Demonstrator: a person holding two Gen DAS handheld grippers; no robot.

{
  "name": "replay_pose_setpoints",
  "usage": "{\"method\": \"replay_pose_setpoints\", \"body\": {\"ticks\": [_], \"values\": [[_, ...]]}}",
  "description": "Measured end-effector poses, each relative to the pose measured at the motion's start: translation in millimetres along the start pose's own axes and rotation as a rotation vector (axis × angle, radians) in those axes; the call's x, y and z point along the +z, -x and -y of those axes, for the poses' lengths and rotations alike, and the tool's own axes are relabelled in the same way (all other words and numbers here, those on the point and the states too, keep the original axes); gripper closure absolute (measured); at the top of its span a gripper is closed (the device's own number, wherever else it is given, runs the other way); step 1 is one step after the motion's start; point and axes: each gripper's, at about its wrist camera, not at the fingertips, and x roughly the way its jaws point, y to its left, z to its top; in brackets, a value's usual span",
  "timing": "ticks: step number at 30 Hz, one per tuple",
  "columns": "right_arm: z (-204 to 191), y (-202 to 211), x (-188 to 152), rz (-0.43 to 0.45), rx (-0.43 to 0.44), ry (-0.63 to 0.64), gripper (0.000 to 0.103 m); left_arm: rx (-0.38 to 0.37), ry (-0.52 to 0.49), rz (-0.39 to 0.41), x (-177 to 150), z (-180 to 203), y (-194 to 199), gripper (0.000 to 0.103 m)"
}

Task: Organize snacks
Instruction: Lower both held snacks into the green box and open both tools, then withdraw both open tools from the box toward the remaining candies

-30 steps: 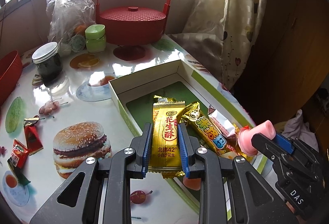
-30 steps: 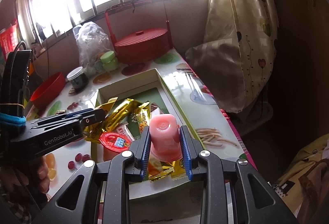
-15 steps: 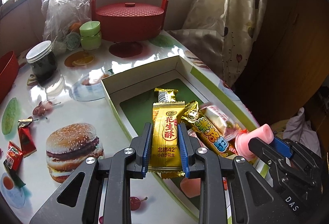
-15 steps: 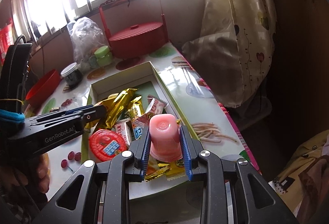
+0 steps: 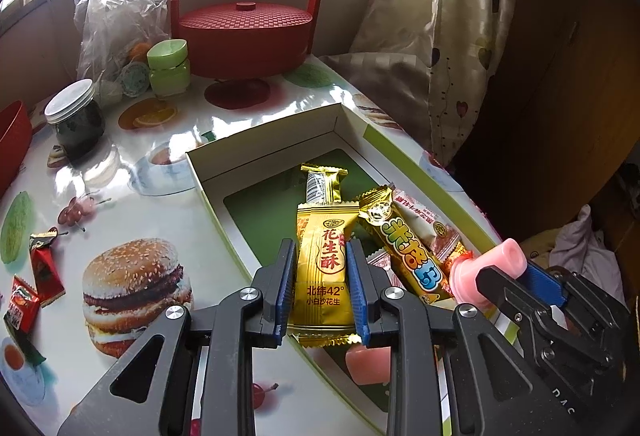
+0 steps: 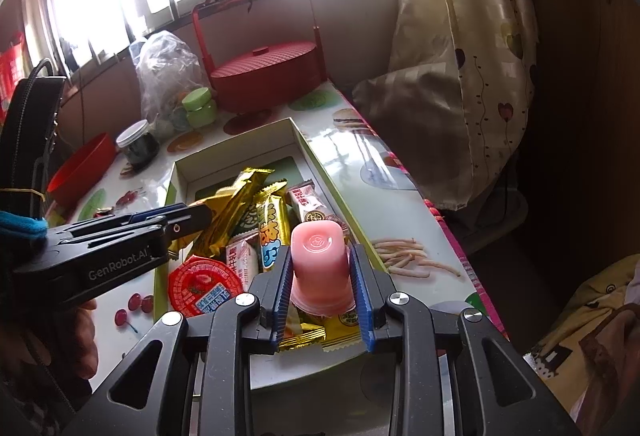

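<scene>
My left gripper [image 5: 322,290] is shut on a gold peanut-candy bar [image 5: 325,268] and holds it over the near left part of the open white-and-green box [image 5: 276,134]. My right gripper [image 6: 320,294] is shut on a pink jelly cup [image 6: 318,256], held above the box's near end; the cup also shows in the left wrist view [image 5: 492,268]. Inside the box lie a gold bar with blue letters [image 5: 404,248], a pink-and-white wrapped snack [image 5: 424,222] and a red-lidded jelly cup [image 6: 202,290]. Red snack packets [image 5: 46,270] lie loose on the table at left.
A red lidded basket with a tall handle [image 5: 246,32] stands at the back. A green jar [image 5: 168,66], a dark jar with a white lid [image 5: 76,120], a plastic bag [image 5: 116,12] and a red bowl [image 6: 82,170] stand at the back left. A curtain [image 5: 436,36] hangs right of the table edge.
Both grippers have moved forward over the box with their snacks still held. The gold bar is now further over the box's inside.
</scene>
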Motion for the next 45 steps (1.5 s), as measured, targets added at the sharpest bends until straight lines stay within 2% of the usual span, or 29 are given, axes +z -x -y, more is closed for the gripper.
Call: {"method": "replay_pose_setpoints", "body": {"ticks": [2, 6, 8, 26, 40, 43, 45], "values": [[-1, 1, 0, 0.011, 0.004, 0.006, 0.075, 0.003, 0.000, -0.005, -1, 0, -1, 0.075], [-4, 3, 0, 0.017, 0.002, 0.014, 0.071, -0.002, 0.004, -0.008, -3, -1, -1, 0.064], [-4, 3, 1, 0.018, -0.001, 0.015, 0.070, -0.003, 0.000, -0.006, -3, 0, -1, 0.064], [-5, 9, 1, 0.042, 0.006, -0.002, 0.052, 0.000, 0.003, 0.026, -5, -1, 17, 0.062], [-11, 20, 2, 0.066, 0.002, 0.001, 0.050, -0.001, 0.003, 0.054, -8, -3, 33, 0.061], [-11, 22, 2, 0.069, -0.009, 0.002, 0.050, 0.003, -0.003, 0.070, -9, -3, 38, 0.048], [-12, 22, 2, 0.069, -0.016, 0.004, 0.050, 0.007, -0.001, 0.076, -9, -4, 41, 0.046]]}}
